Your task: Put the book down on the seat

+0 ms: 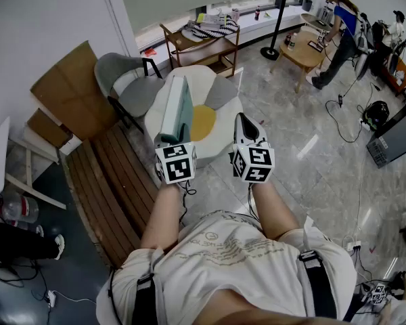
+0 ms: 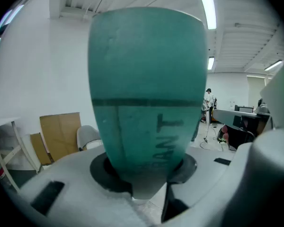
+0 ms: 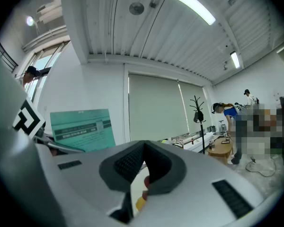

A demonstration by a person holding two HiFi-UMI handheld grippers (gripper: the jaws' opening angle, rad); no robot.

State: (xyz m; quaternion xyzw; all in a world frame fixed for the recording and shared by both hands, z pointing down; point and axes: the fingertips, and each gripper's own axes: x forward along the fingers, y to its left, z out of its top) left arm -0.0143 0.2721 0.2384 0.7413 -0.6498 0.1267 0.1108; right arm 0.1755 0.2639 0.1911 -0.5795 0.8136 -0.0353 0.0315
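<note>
Teal and thin, with dark lettering down the spine and a dark-banded label on the cover: book, upright, pinched at its lower end by left gripper. Alongside, right gripper, pressed together on nothing. Beyond, under the book, white seat with yellow middle.

Wooden bench, cardboard against wall, coat stand

Book in left gripper, over seat; right gripper beside; bench left.
</note>
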